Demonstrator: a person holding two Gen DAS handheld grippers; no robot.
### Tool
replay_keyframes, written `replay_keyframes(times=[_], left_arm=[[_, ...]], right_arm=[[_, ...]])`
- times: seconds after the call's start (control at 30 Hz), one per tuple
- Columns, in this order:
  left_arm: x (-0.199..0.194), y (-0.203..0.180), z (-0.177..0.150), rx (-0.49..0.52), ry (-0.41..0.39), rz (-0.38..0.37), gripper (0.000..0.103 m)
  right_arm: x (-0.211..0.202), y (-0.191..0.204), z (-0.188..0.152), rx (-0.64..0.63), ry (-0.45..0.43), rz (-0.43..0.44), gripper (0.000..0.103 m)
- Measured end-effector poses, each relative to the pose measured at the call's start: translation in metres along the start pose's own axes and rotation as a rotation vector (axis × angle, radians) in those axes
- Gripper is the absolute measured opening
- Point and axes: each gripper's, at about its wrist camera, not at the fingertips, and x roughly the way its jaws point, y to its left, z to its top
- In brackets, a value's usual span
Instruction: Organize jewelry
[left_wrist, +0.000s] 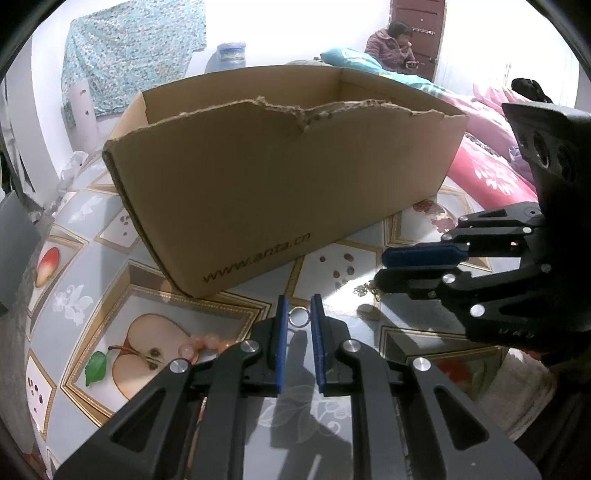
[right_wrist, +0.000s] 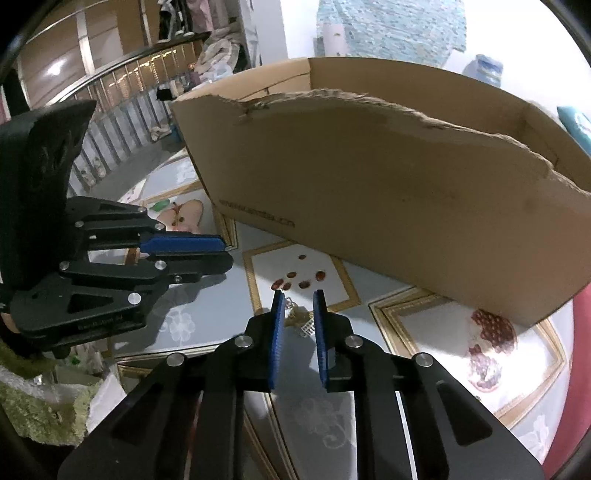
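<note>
The left claw is clamped on a small ring; the right claw is nearly together round a gold chain, the box waiting at 12 o'clock.

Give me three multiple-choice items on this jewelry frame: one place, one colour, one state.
1. Where is the small silver metal ring?
A. inside the box
B. between the left gripper's fingertips
C. on the bead bracelet

2. What colour are the gripper pads?
A. blue
B. red
C. white

3. What is the state of the brown cardboard box?
A. lidded
B. flattened
C. open-topped, with a torn front edge

Answers: 1 B, the ring sits between the tips in the left wrist view. 2 A, blue strips line both grippers. 3 C, the inside shows above a ragged edge.
</note>
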Motion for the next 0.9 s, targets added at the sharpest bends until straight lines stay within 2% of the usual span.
replay_keyframes(times=[0.07,0.33,0.43,0.5,0.6,0.77,0.9], left_arm=[[0.0,0.001,0.0,-0.003,-0.001,-0.002,0.012],[0.002,0.003,0.0,-0.008,-0.002,-0.011,0.012],[0.001,0.003,0.0,-0.008,-0.003,-0.011,0.012],[0.002,0.004,0.0,-0.009,-0.003,-0.009,0.012],[0.001,0.004,0.0,-0.01,-0.002,-0.008,0.012],[0.0,0.005,0.0,-0.011,-0.001,-0.006,0.012],[0.0,0.005,0.0,-0.01,-0.002,-0.008,0.012]], right_arm=[[0.007,0.0,0.001,-0.002,0.022,-0.015,0.007],[0.008,-0.019,0.002,0.055,0.036,-0.062,0.005],[0.006,-0.025,0.004,0.083,0.034,-0.046,0.007],[0.001,-0.026,0.004,0.095,0.005,-0.003,0.008],[0.0,-0.013,0.008,0.046,-0.012,0.021,0.009],[0.016,0.006,0.006,-0.038,0.029,-0.029,0.009],[0.017,0.002,0.008,-0.02,0.029,-0.056,0.009]])
